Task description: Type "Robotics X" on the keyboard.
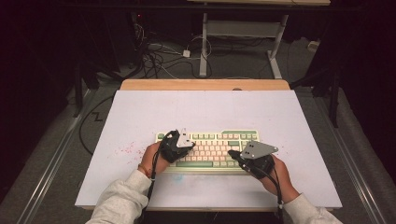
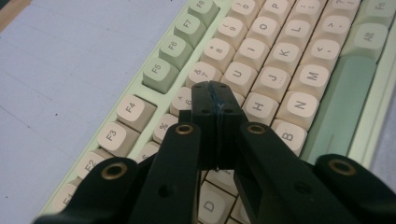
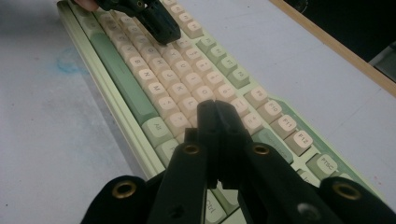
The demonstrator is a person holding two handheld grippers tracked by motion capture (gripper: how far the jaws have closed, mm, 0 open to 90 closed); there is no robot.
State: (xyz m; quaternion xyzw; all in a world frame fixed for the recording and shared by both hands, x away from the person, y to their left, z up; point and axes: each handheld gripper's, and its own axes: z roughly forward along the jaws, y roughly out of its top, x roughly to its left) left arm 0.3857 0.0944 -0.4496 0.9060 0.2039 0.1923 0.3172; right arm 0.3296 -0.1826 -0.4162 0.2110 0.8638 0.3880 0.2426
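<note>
I'm typing on the cream-and-green mechanical keyboard [image 1: 212, 150], which lies near the front middle of the white table [image 1: 280, 116]. Both claws are clenched on nothing: the left gripper [image 2: 215, 100] hangs over the keys near G and H, the right gripper [image 3: 215, 114] over the right-hand keys. I'd press straight down with one tip. The keyboard's long axis runs left–right, spacebar nearest me.
</note>
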